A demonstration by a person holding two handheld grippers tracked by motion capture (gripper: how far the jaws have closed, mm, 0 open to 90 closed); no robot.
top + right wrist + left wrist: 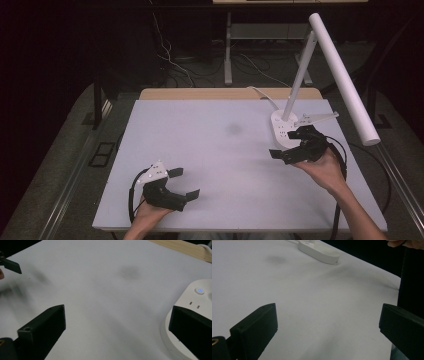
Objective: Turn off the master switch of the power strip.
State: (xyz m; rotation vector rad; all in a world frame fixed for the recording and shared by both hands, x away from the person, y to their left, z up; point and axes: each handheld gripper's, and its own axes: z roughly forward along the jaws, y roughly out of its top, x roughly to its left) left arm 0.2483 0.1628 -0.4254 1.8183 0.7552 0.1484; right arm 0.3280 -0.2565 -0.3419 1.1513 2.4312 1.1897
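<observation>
A mat covers the table, whose bare edge shows behind it. The lamp stands on the mat's far right, its base by that corner (a cord runs back from it over the table edge) and its bar reaching out past the right side. The left gripper sits over the near left of the mat, well apart from the right gripper, which is just beside the base.

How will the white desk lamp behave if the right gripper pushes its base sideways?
The lamp probably tips rather than slides: its long bar head overhangs far past the round base. The base looks smooth, so the open right gripper may slip. Its cord could drag.
</observation>
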